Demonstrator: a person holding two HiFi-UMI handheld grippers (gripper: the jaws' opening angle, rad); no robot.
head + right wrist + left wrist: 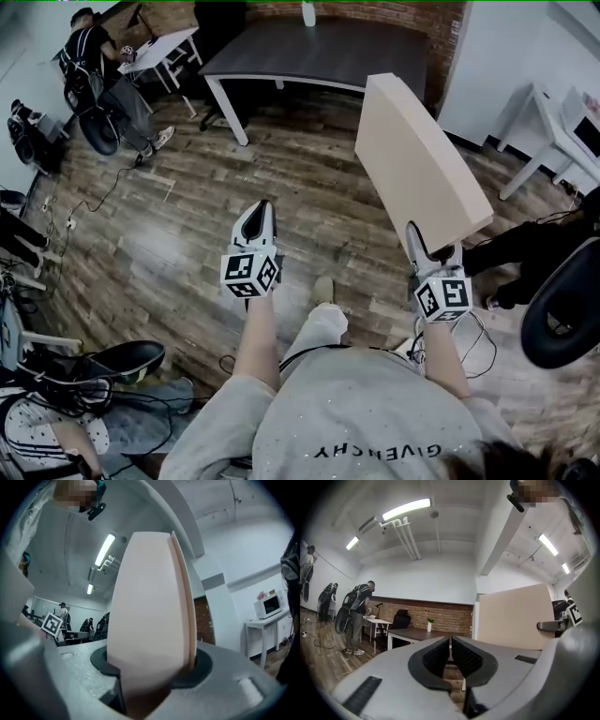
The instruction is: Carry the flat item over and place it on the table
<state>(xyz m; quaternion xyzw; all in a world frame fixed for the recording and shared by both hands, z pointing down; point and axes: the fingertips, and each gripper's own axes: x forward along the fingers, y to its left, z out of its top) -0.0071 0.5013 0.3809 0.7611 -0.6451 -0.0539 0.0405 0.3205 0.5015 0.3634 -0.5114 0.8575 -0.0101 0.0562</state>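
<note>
A thick beige flat board (417, 159) is held up off the floor, slanting away to the upper left in the head view. My right gripper (433, 251) is shut on its near lower edge; in the right gripper view the board (150, 611) fills the space between the jaws. My left gripper (255, 228) hangs to the left of the board, shut with nothing in it; its pads (440, 657) meet in the left gripper view, where the board (513, 616) shows at the right. The dark table (319, 52) stands ahead by the brick wall.
A person (103, 56) with a backpack stands at a small white desk (164, 47) far left. A white vase (308, 13) sits on the dark table's far edge. A white side table (553, 131) is at the right, a black chair (562, 309) near right. Cables and gear lie at the left on the wood floor (187, 216).
</note>
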